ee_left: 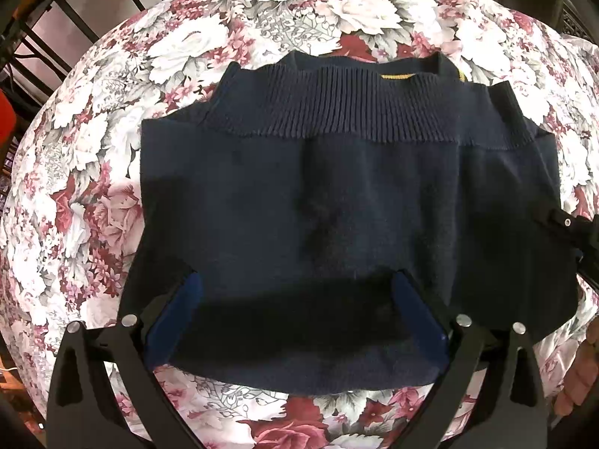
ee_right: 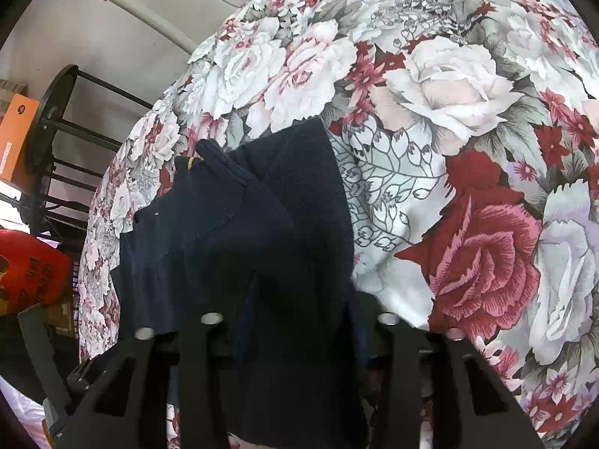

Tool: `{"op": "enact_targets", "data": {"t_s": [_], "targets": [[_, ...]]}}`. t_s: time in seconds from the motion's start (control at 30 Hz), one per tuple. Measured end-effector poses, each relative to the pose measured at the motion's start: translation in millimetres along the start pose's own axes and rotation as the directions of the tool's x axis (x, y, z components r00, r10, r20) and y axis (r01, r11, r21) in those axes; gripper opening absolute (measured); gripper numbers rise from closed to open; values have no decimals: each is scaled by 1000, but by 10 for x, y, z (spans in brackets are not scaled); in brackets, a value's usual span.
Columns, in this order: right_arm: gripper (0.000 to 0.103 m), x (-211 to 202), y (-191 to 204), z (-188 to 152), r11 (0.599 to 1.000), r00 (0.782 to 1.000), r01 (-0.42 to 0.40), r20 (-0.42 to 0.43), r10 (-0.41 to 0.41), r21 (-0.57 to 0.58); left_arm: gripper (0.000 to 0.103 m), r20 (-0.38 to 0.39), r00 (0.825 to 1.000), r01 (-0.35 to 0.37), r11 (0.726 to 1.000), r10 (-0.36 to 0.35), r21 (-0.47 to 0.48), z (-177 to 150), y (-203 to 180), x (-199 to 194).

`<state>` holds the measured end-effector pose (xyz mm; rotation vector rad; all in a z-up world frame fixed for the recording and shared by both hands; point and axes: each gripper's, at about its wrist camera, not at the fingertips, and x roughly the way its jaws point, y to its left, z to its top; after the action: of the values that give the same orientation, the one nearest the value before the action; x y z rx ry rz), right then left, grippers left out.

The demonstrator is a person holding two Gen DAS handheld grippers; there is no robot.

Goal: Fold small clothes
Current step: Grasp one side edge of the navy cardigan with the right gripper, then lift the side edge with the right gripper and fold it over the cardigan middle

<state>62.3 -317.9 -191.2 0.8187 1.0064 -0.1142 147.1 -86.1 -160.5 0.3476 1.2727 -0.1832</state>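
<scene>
A small navy knit sweater (ee_left: 318, 194) lies folded on the flowered cloth, its ribbed band (ee_left: 337, 112) folded up toward the collar with a yellow label (ee_left: 398, 75). My left gripper (ee_left: 295, 280) is open, its blue-padded fingers (ee_left: 415, 299) straddling the near folded edge. My right gripper (ee_right: 299, 299) is over the sweater's right side (ee_right: 239, 217), its fingers sunk in dark fabric; whether it pinches the cloth is unclear. The right gripper's finger also shows in the left wrist view (ee_left: 565, 224) at the sweater's right edge.
The flowered cloth (ee_left: 93, 187) covers the whole work surface (ee_right: 468, 149). Black metal railing (ee_left: 45, 37) stands behind and left. An orange box (ee_right: 15, 134) and a red bag (ee_right: 30, 269) sit off the left edge. A hand (ee_left: 580, 374) shows at lower right.
</scene>
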Motion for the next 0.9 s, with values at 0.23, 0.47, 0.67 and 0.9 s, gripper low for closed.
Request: {"op": "enact_targets", "data": {"t_s": [0.23, 0.47, 0.67, 0.9], "targets": [[21, -180, 251, 13, 999, 999, 0, 48, 2, -54, 98, 15, 1000, 20, 1000, -20, -24, 49, 117, -21], [20, -378, 540, -35, 994, 997, -24, 69, 32, -109, 98, 15, 992, 125, 992, -125, -19, 267, 140, -107], [20, -478, 779, -132, 984, 997, -32, 70, 45, -177, 98, -6, 994, 110, 993, -109, 42, 441, -7, -74], [19, -502, 943, -159, 983, 997, -39, 58, 50, -177, 98, 11, 997, 72, 996, -72, 51, 548, -28, -91]]}}
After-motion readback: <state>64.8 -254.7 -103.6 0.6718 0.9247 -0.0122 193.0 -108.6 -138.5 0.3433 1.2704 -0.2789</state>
